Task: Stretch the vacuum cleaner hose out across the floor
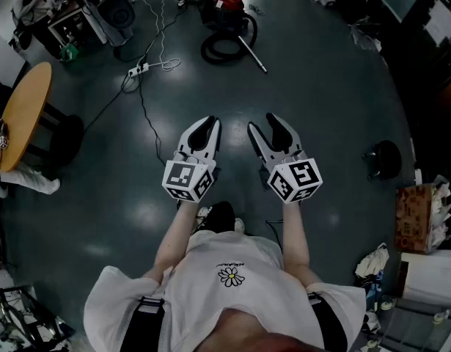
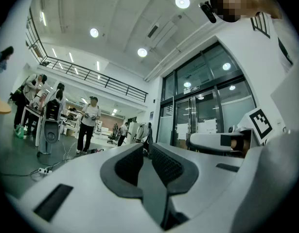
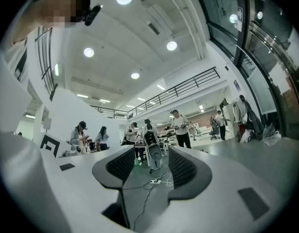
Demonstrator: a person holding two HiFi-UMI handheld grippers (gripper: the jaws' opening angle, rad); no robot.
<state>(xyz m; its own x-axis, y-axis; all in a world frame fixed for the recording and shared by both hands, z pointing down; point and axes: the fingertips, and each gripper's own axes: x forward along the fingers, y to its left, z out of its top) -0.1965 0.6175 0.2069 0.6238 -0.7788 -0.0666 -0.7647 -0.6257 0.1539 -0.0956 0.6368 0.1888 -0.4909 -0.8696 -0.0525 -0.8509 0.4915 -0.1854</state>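
The red vacuum cleaner (image 1: pixel 226 7) stands on the dark floor far ahead in the head view. Its black hose (image 1: pixel 225 48) lies coiled in a loop beside it, and the metal wand (image 1: pixel 254 54) points out to the right. Both grippers are held level in front of the person, well short of the hose. My left gripper (image 1: pixel 208 126) is shut with nothing in it, its pads meeting (image 2: pixel 147 148). My right gripper (image 1: pixel 267 125) is open and empty, and floor shows between its jaws (image 3: pixel 151 160).
A white power strip (image 1: pixel 137 70) and its cables lie on the floor ahead left; it also shows in the right gripper view (image 3: pixel 155 181). A round wooden table (image 1: pixel 23 112) is at the left. A black round object (image 1: pixel 383 158) and a cardboard box (image 1: pixel 416 218) are at the right. People stand at the back (image 2: pixel 88 125).
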